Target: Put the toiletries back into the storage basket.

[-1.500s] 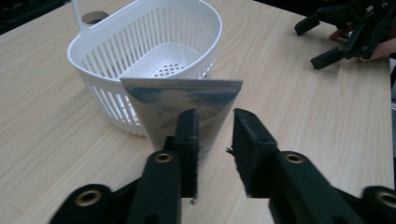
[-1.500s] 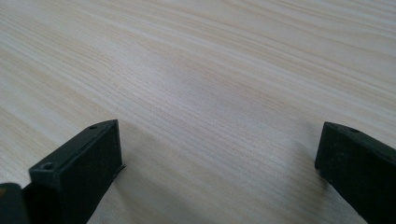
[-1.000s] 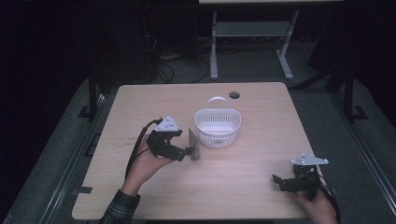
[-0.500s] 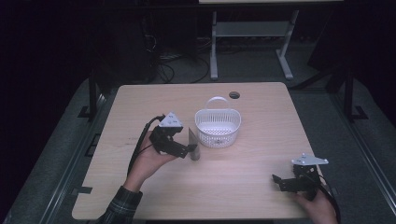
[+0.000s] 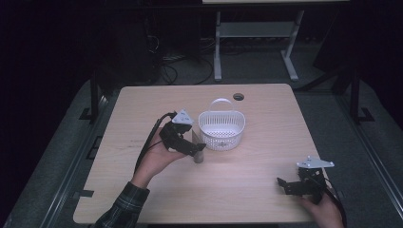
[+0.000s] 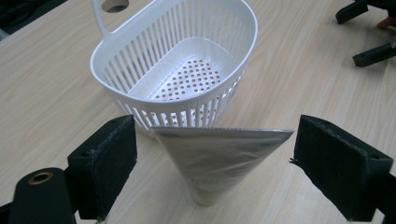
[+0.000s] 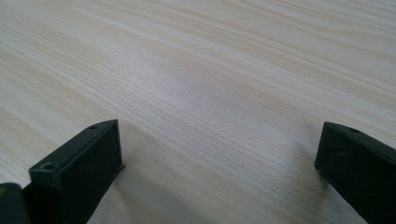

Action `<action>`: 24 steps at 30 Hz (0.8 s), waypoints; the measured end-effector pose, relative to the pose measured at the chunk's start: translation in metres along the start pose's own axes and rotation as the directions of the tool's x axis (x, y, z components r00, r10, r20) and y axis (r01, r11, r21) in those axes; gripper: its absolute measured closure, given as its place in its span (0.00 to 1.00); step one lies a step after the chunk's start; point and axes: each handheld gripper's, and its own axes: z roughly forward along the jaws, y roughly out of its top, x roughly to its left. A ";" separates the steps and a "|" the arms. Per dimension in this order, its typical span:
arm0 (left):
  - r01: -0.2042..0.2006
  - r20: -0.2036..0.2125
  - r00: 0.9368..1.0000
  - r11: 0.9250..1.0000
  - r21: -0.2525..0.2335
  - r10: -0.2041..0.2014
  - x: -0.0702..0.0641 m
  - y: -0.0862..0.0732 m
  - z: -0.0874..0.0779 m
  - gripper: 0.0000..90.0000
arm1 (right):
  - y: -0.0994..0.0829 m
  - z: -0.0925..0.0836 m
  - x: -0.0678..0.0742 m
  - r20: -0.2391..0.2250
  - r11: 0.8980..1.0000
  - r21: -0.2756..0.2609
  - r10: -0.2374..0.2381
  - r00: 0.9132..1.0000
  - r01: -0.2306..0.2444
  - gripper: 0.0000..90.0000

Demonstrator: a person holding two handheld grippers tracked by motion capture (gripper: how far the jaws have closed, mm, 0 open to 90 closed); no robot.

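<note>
Both wide-spread jaws flank the silver pouch [image 6: 219,161], clear of its edges.

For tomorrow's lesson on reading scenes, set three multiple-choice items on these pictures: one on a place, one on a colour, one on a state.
1. Where does the silver pouch stand?
A. inside the basket
B. on the table beside the basket
C. on the floor

2. What colour is the basket?
A. white
B. red
C. green

3. How do the jaws of the left gripper stand?
A. shut on the basket's handle
B. shut with nothing between them
C. open, one on each side of the pouch

Answers:
1 B, its narrow base rests on the table in front of the basket.
2 A, its slatted wall is white.
3 C, gaps show between each pad and the pouch.
</note>
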 end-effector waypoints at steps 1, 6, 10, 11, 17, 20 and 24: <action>-0.001 0.002 1.000 1.000 0.002 0.001 0.000 0.001 0.001 0.14 | 0.000 0.000 0.000 0.000 1.000 0.000 0.000 1.000 0.000 0.00; -0.003 0.010 1.000 1.000 0.016 0.002 0.000 0.002 0.008 0.14 | 0.000 0.000 0.000 -0.001 1.000 -0.001 -0.001 1.000 0.001 0.00; -0.001 0.008 1.000 1.000 0.014 0.001 0.000 0.002 0.011 0.15 | 0.000 0.000 0.000 0.000 1.000 -0.001 -0.001 1.000 0.001 0.00; -0.001 0.008 1.000 1.000 0.014 0.001 0.000 0.002 0.011 0.15 | 0.000 0.000 0.000 0.000 1.000 -0.001 -0.001 1.000 0.001 0.00; -0.007 0.004 1.000 1.000 0.019 0.007 0.001 0.003 0.014 0.17 | 0.000 0.000 0.000 -0.001 1.000 -0.001 -0.001 1.000 0.001 0.00; -0.010 0.004 1.000 1.000 0.015 0.010 -0.001 0.003 0.014 0.21 | 0.000 0.000 0.000 0.000 1.000 0.000 -0.001 1.000 0.001 0.00; -0.017 0.005 1.000 1.000 0.015 0.017 -0.002 0.004 0.013 0.26 | 0.000 0.000 0.000 -0.001 1.000 -0.001 -0.001 1.000 0.001 0.00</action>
